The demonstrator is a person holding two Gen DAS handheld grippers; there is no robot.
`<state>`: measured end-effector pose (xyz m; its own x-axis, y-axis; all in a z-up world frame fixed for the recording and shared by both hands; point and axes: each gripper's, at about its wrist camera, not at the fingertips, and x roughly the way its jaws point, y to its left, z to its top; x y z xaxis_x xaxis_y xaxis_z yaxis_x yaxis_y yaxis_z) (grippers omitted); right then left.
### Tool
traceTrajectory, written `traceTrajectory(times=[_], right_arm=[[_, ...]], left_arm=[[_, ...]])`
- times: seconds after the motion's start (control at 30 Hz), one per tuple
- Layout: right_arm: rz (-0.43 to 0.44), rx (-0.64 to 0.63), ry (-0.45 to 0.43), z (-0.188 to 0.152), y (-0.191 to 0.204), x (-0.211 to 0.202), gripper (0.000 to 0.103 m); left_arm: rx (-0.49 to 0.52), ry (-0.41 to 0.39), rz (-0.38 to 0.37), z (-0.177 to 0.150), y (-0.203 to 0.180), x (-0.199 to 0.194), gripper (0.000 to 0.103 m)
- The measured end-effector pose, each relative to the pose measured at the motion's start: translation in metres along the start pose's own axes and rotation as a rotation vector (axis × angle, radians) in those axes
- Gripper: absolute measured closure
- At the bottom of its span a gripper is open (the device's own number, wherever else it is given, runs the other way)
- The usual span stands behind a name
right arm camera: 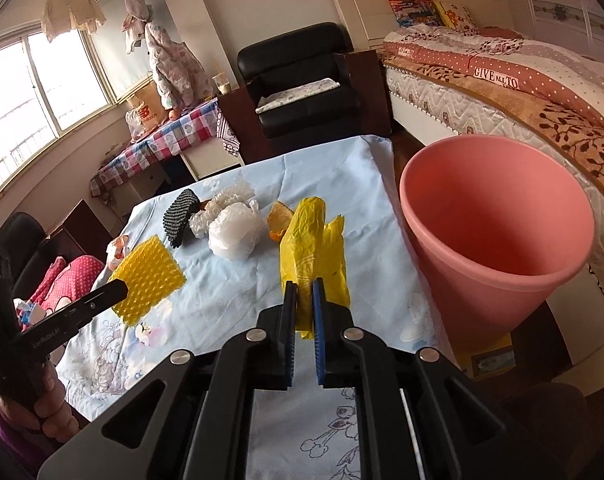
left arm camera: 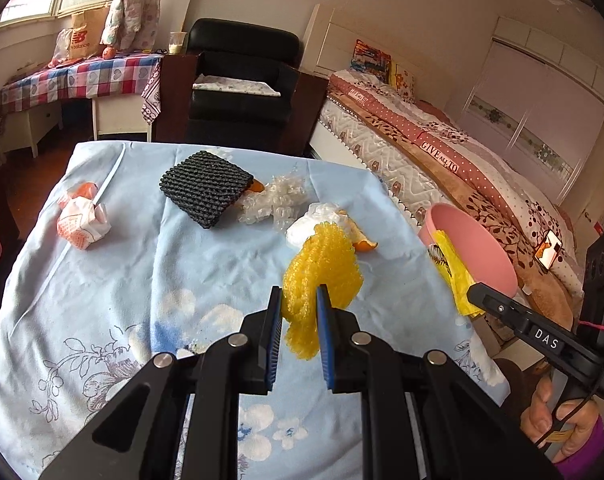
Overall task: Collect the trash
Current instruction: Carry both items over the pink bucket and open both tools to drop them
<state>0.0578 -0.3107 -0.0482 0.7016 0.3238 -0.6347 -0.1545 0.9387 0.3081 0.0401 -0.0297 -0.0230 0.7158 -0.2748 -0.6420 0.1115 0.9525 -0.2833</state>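
My left gripper [left arm camera: 298,292] is shut on a yellow foam net [left arm camera: 322,268] and holds it above the blue floral tablecloth [left arm camera: 141,280]; the net also shows in the right wrist view [right arm camera: 147,276]. My right gripper [right arm camera: 304,286] is shut on a yellow plastic bag [right arm camera: 314,248], held up beside the pink bin [right arm camera: 498,236]. In the left wrist view the bag [left arm camera: 454,276] hangs in front of the bin [left arm camera: 478,248]. On the cloth lie a black foam net [left arm camera: 205,188], clear bubble wrap [left arm camera: 275,200], a white plastic bag [right arm camera: 233,236], orange peel [left arm camera: 362,240] and a crumpled paper wrapper [left arm camera: 81,220].
A bed [left arm camera: 462,152] runs along the right, just past the bin. A black armchair [left arm camera: 241,80] stands behind the table. A desk with a checked cloth [left arm camera: 81,80] stands under the window at the left.
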Motion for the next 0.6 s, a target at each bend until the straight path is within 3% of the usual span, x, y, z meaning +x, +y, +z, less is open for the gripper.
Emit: traceTrajectory(times=[0.6], right_arm=[[-0.094,0.095,-0.128,0.026,-0.072,-0.030,0.095]], left_arm=[[0.102,-0.008,-0.095,0.038,-0.086,0.035,0.087]])
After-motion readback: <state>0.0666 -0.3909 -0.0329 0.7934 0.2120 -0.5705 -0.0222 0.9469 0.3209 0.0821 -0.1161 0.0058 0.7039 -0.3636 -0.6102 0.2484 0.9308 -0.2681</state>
